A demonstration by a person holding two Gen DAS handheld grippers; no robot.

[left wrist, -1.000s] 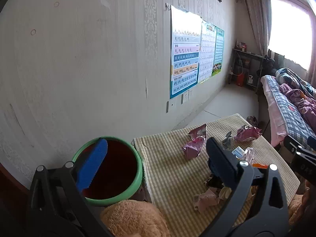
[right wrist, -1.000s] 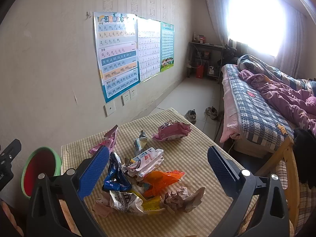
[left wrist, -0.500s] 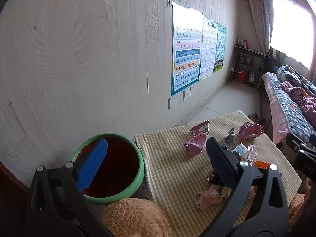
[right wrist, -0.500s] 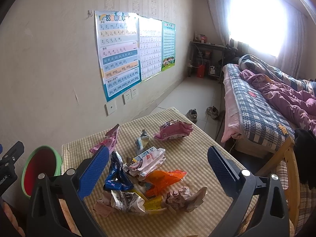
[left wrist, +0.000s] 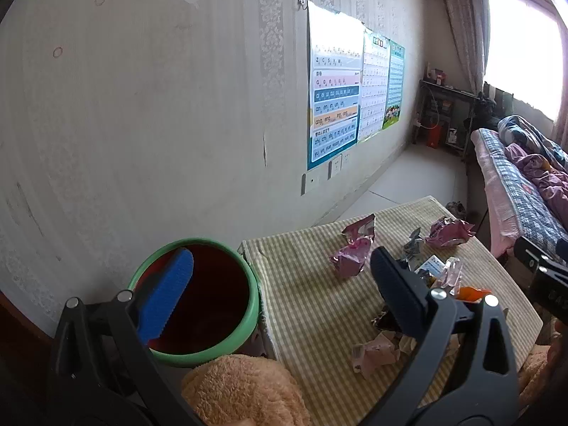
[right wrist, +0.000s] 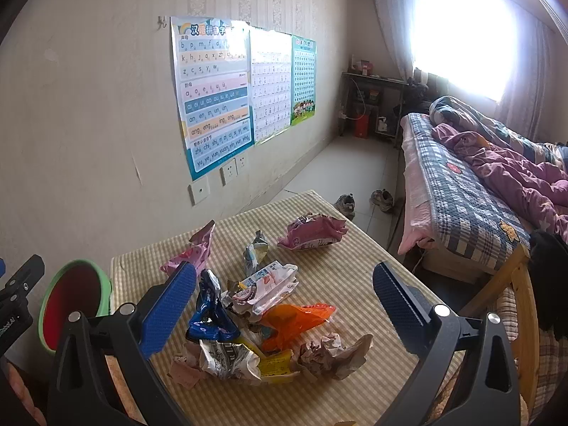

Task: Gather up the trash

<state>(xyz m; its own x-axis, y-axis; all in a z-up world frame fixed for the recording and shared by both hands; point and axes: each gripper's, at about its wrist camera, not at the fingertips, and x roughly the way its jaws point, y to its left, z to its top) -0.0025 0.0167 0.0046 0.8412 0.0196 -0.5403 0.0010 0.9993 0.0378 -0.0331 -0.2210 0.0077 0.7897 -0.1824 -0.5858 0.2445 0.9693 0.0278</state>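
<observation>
- Little has changed over the last second: both views have only drifted slightly, and no wrapper has moved.
- Left gripper (left wrist: 280,277) hangs spread and empty between bin (left wrist: 248,323) and table (left wrist: 305,305).
- Right gripper (right wrist: 284,294) hovers spread over the wrappers (right wrist: 262,305), heaped on the table's near half.
- Collecting appears not yet begun; the bin looks empty.

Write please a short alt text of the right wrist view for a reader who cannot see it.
The open right gripper hovers above a pile of crumpled snack wrappers on a checked tablecloth, holding nothing. A green-rimmed bin stands at the table's left edge; posters, a bed and a bright window lie beyond.
</observation>
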